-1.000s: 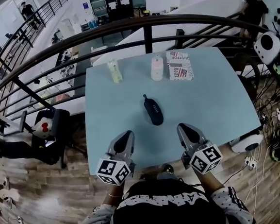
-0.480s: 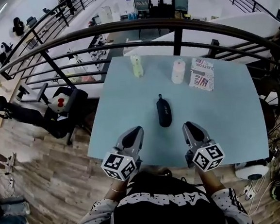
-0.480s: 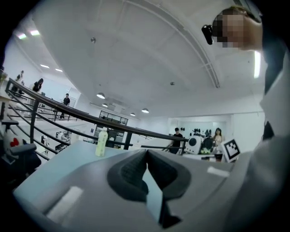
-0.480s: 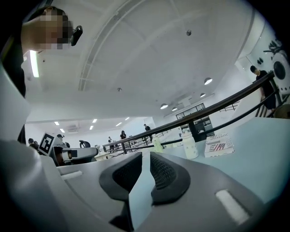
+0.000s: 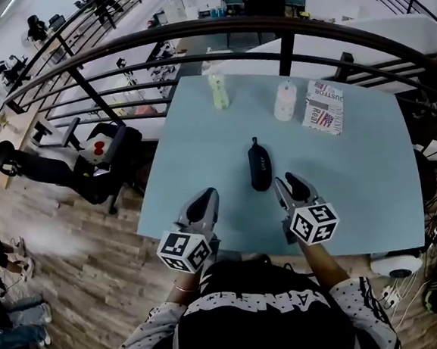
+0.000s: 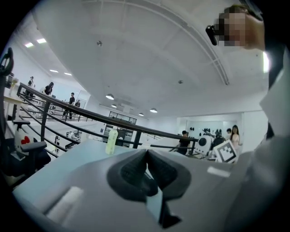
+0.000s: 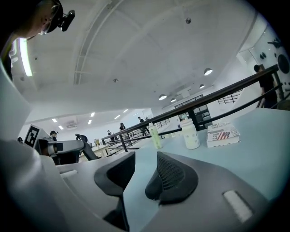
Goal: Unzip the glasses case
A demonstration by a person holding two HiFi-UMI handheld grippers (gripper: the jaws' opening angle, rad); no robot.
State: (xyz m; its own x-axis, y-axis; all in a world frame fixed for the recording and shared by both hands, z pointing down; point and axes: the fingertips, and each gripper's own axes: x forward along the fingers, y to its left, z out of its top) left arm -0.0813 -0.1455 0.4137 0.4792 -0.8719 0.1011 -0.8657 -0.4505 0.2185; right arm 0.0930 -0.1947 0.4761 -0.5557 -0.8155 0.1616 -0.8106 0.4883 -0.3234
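Nearest us, at the front edge of the table, we hold both tools pointing away from us and roughly level. The left tool has its pads pressed together with nothing between them. The right tool has its pads a little apart, having just been opening, and the gap is empty. Just beyond the tips lies the glasses case, dark and slim, flat on the table. Its long axis runs straight away from us, nearly in line with the tools. It sits between the two tools but not evenly: its near end is just beside the right tool's tip, on that tool's left, while the left tool stands clearly farther off on the other side. We judge the right tool better placed to reach it first, with a short push forward and inward. Which end carries the zip pull we cannot tell. Farther back, well apart from the case, stand a green bottle, a white bottle and a printed box. Beyond the table's far edge runs the railing.
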